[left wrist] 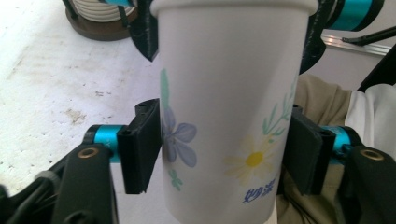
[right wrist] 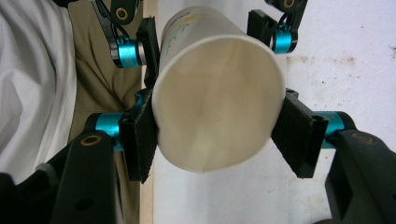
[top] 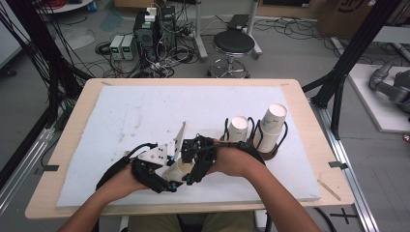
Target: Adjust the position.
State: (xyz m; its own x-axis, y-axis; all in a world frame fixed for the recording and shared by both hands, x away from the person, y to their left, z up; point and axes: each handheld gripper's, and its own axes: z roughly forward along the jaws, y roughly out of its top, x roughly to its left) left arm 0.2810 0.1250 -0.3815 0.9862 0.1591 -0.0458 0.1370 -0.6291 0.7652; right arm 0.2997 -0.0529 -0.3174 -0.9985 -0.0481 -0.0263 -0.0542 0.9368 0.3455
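Note:
A white paper cup (top: 180,170) printed with flowers is held between both grippers near the table's front edge, lying tilted. In the left gripper view the cup (left wrist: 224,107) stands between my left gripper (left wrist: 224,144), whose pads press on its two sides; the right gripper's jaws clamp near the rim at the top. The right gripper view looks into the cup's open mouth (right wrist: 219,107). There my right gripper (right wrist: 219,135) is shut on the rim, which is slightly squashed. From above, the left gripper (top: 167,181) and right gripper (top: 193,169) meet at the cup.
A round brown holder (top: 268,153) with black wire loops stands right of the hands, with a paper cup (top: 238,128) and a taller stack of cups (top: 272,123) in it. A white foam mat (top: 145,111) covers the wooden table (top: 309,121). A stool (top: 233,46) stands beyond.

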